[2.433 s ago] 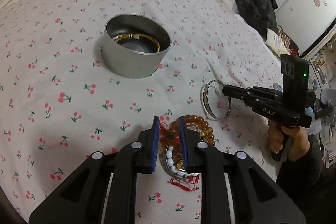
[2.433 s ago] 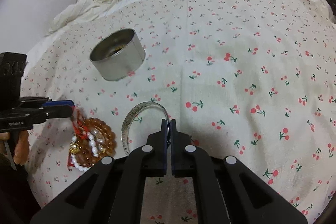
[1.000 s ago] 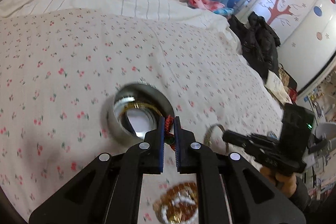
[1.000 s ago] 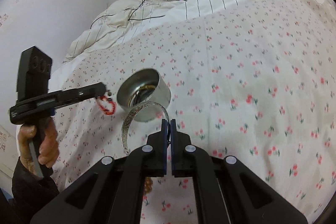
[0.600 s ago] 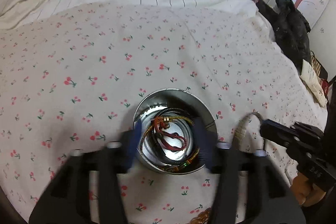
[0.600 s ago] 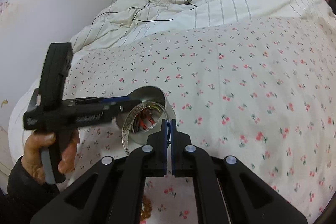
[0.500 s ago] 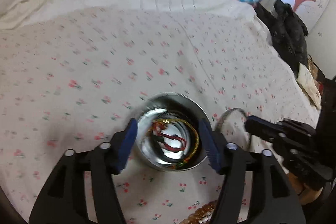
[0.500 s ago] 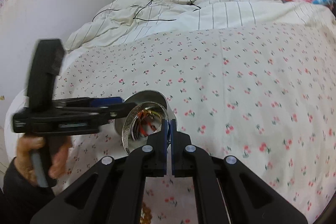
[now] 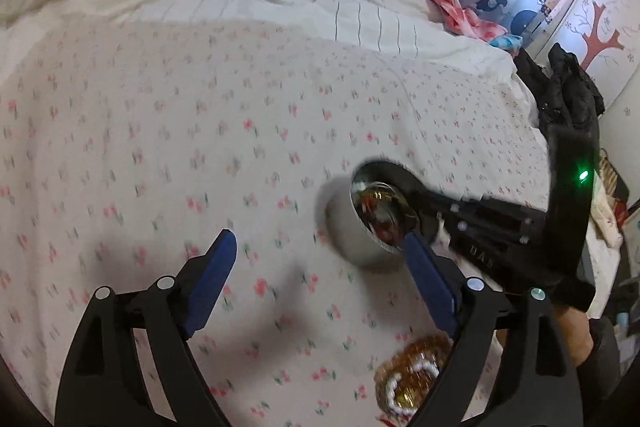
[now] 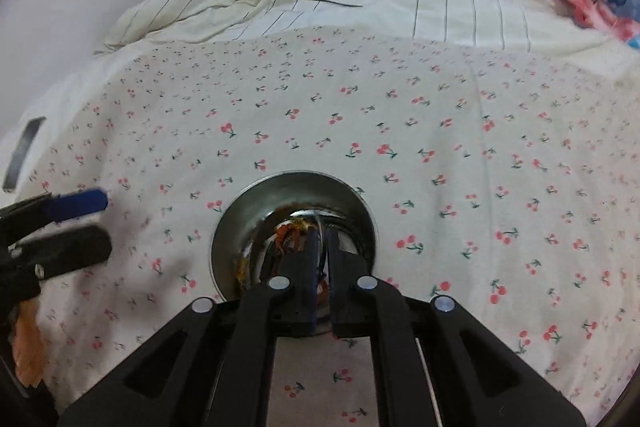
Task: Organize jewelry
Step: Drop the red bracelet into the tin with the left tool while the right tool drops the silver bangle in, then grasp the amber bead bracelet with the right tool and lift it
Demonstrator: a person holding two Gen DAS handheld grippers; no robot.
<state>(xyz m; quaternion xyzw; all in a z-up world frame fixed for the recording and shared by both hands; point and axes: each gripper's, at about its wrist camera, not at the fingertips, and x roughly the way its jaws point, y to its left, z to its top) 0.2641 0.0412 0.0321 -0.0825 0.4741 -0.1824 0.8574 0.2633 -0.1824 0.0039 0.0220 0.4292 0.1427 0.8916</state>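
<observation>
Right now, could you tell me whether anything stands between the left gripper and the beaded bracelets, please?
Nothing visible does: the beaded bracelets lie uncovered on the bedsheet; the right gripper is away, over the tin.

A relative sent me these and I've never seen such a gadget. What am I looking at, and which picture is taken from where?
A person holds a pincer-like gripper in each hand, and each carries a camera looking along its fingers. The left camera's picture shows the left gripper above the cherry-print bedsheet, its jaws just opened wide, with nothing between them. Beaded bracelets lie nearby. In the right camera's picture, the right gripper reaches into a metal tin of jewelry, its jaws just parting. A thin silvery edge, likely a bangle, shows between them.
</observation>
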